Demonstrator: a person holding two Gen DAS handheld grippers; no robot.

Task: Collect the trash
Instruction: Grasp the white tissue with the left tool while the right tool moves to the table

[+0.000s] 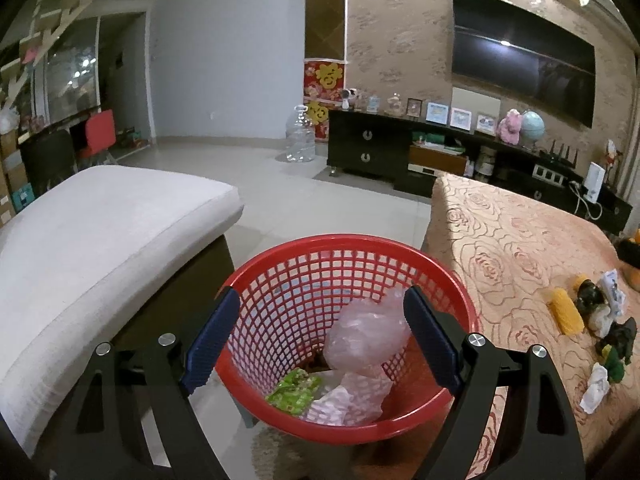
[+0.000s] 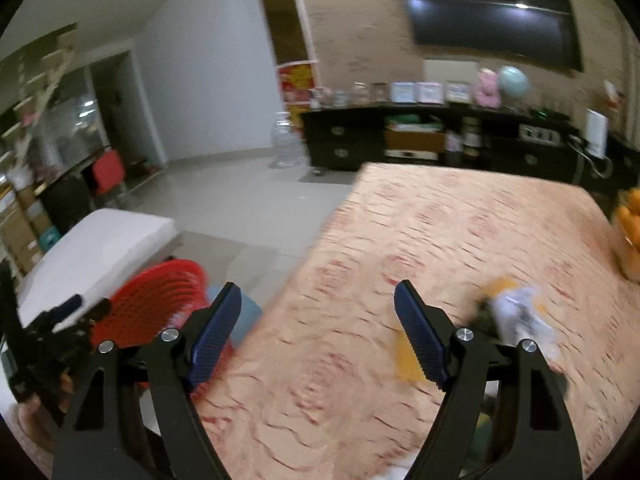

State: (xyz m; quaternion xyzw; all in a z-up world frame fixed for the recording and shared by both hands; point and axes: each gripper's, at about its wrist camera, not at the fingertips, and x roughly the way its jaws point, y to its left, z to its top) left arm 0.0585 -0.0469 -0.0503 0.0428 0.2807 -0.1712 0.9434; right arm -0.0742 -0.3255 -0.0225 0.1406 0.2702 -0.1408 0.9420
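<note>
A red mesh basket point(image 1: 340, 240) stands on the floor between a white cushion and the table. It holds a pink plastic bag point(image 1: 368, 332), a green wrapper point(image 1: 294, 392) and pink foam netting point(image 1: 348, 396). My left gripper point(image 1: 320, 294) hangs open over the basket with nothing between its pads. On the table's right lie a yellow corn cob point(image 1: 566, 316), dark peels point(image 1: 616, 340) and crumpled white paper point(image 1: 596, 388). My right gripper point(image 2: 317, 286) is open and empty above the tablecloth. A blurred white wrapper point(image 2: 520, 312) lies just right of it, and the basket point(image 2: 152, 300) is to its left.
The table point(image 1: 512, 240) carries a rose-patterned cloth. A white cushioned seat point(image 1: 100, 240) borders the basket on the left. Beyond are tiled floor, a large water bottle point(image 1: 300, 136) and a dark TV cabinet point(image 1: 368, 148). Orange fruit point(image 2: 628, 232) sits at the table's far right.
</note>
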